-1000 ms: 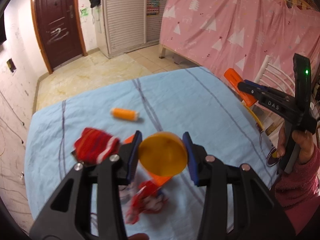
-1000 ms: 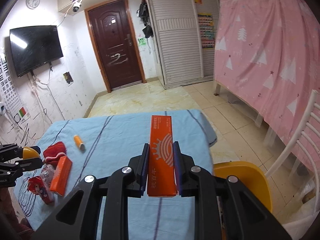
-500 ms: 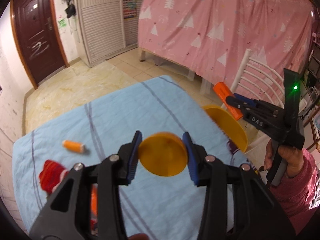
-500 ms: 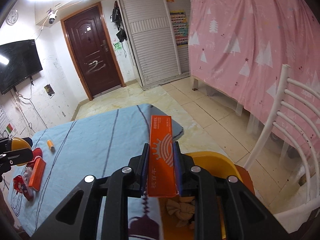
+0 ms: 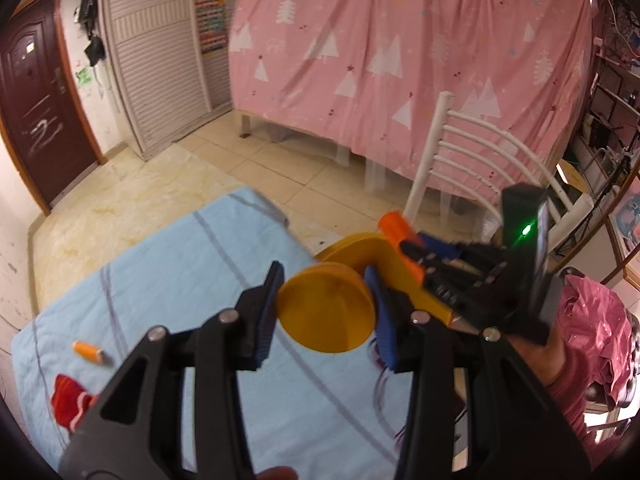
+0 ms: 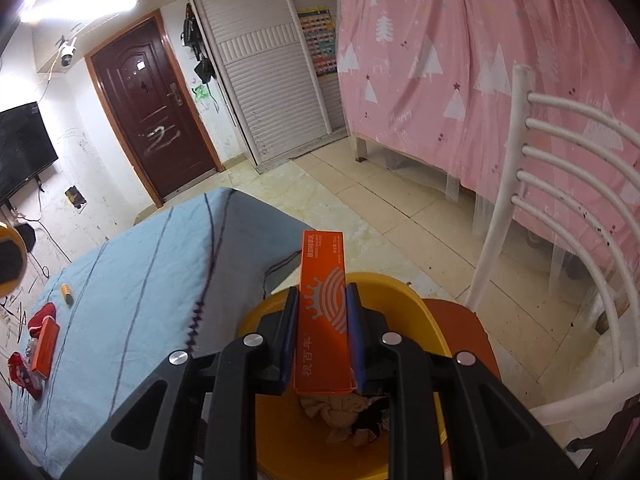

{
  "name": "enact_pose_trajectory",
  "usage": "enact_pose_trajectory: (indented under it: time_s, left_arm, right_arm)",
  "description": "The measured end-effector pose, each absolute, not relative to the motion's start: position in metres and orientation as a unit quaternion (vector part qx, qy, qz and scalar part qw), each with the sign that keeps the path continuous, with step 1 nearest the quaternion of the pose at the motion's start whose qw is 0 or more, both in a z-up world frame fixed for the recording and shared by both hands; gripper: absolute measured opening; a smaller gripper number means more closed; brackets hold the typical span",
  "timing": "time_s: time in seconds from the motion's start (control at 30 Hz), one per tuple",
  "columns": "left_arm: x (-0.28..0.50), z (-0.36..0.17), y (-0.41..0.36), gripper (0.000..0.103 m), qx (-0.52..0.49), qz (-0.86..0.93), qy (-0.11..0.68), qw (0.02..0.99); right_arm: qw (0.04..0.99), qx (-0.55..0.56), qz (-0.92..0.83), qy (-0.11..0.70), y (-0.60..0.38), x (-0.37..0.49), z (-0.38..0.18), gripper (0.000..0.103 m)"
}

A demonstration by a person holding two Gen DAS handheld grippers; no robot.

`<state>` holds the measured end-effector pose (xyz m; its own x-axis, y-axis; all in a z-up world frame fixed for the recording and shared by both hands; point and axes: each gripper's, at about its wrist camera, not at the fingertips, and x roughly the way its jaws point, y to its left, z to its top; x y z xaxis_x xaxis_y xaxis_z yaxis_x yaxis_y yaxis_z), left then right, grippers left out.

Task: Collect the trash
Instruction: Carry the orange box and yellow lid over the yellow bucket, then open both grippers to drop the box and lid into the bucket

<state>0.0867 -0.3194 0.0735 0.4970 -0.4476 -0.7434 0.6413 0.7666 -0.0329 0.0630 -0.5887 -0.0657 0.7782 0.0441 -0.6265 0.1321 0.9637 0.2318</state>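
My left gripper [image 5: 324,286] is shut on a round yellow-orange cup [image 5: 326,320], held above the right part of the blue-clothed table [image 5: 180,272]. My right gripper [image 6: 322,300] is shut on a long orange box [image 6: 322,320] and holds it over the yellow bin [image 6: 404,300], which has crumpled trash [image 6: 344,412] inside. In the left wrist view the right gripper [image 5: 412,250] with the orange box [image 5: 394,224] hangs by the bin's rim [image 5: 352,246]. On the table lie a small orange tube [image 6: 67,293], a red item [image 6: 40,314], another orange box [image 6: 44,344] and a red wrapper [image 6: 24,372].
The bin sits on an orange seat [image 6: 460,320] of a white chair [image 6: 560,200] right beside the table's edge. A pink curtain [image 5: 400,60] hangs behind it. Tiled floor [image 6: 380,208] leads to a brown door [image 6: 152,112].
Both grippers have swung right, away from the trash on the table and toward the bin. The right gripper has come down over the bin with the orange box. Neither grip has changed.
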Motion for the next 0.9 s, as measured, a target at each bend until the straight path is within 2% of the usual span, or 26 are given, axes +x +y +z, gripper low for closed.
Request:
enact_pose_trajectory:
  time_s: [0.37,0.4,0.43,0.5,0.67,0.9]
  left_arm:
    - [0.11,0.055,-0.38,0.04,0.124,-0.305,0.407,0.852]
    - [0.112,0.052,-0.385,0.044,0.127,-0.302,0.412,0.85]
    - [0.112,0.051,-0.388,0.059,0.129,-0.302,0.414,0.849]
    - [0.112,0.051,-0.39,0.07,0.127,-0.305,0.412,0.849]
    - [0.109,0.052,-0.388,0.07,0.128,-0.306,0.409,0.85]
    - [0.113,0.064,-0.37,0.07,0.102,-0.297,0.411,0.856]
  right_arm:
    - [0.925,0.165,-0.009,0.341,-0.602,0.06,-0.087,0.017]
    - [0.925,0.168,-0.01,0.341,-0.603,0.06,-0.088,0.017]
    - [0.924,0.171,-0.011,0.341,-0.605,0.06,-0.088,0.017]
    - [0.923,0.177,-0.008,0.342,-0.607,0.059,-0.09,0.017]
    - [0.921,0.18,-0.01,0.347,-0.608,0.063,-0.093,0.018]
    - [0.921,0.174,-0.012,0.348,-0.602,0.063,-0.09,0.024]
